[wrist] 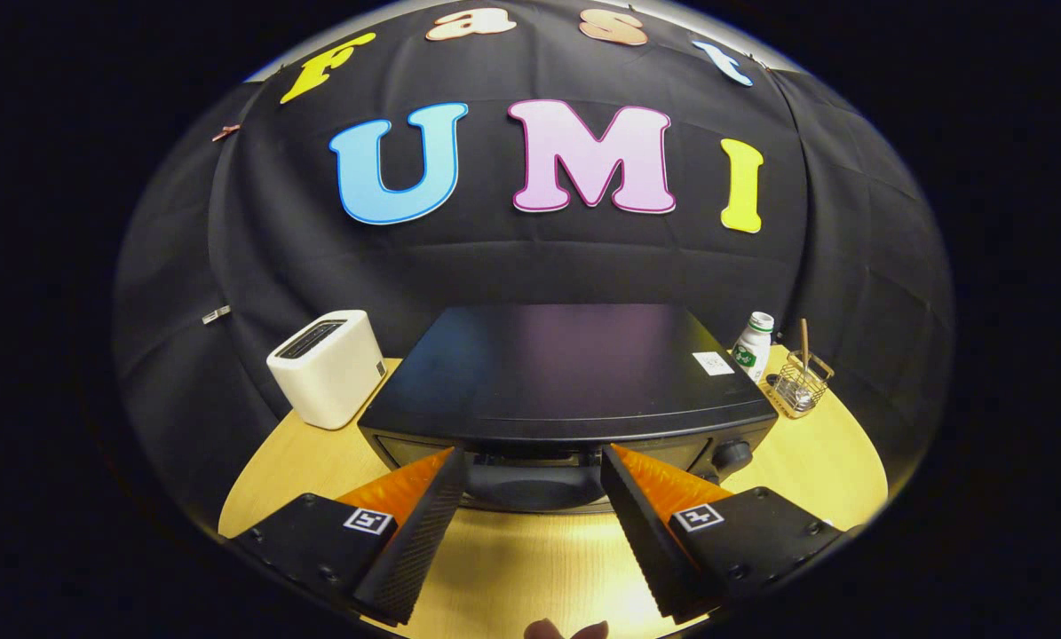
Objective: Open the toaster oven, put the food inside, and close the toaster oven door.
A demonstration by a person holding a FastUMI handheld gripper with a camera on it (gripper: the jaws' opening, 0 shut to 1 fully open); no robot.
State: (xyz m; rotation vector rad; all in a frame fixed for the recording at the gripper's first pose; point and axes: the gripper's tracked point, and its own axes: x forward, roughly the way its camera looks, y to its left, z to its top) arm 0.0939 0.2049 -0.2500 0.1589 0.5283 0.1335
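A: Status? Where's the toaster oven (566, 382)?

B: Centre of the frame, black, on the wooden table (530, 568). The gripper (530, 470) is right at its front edge, looking down over the top. Fingers spread wide, nothing held. Fingertips (448, 463) sit either side of the door's upper middle.

A: Door?

B: Looks shut, or nearly. The front is foreshortened, so I can't tell for sure. A handle, if that's what the dark bar between the tips is, isn't clear.

A: Food?

B: Can't identify it. Something small and brownish (566, 630) at the bottom centre, near the gripper base. Too cropped to name.

A: Risks?

B: Closing on the door edge instead of the handle, then slipping off. Pulling at an angle could drag the whole oven forward. Control knob (732, 454) sits just beyond the right finger; a drift that way bumps it.

A: Clutter?

B: White pop-up toaster (328, 368) centre left, white bottle (754, 344) and wire basket (801, 383) centre right. All well clear of the door swing, I'd judge.
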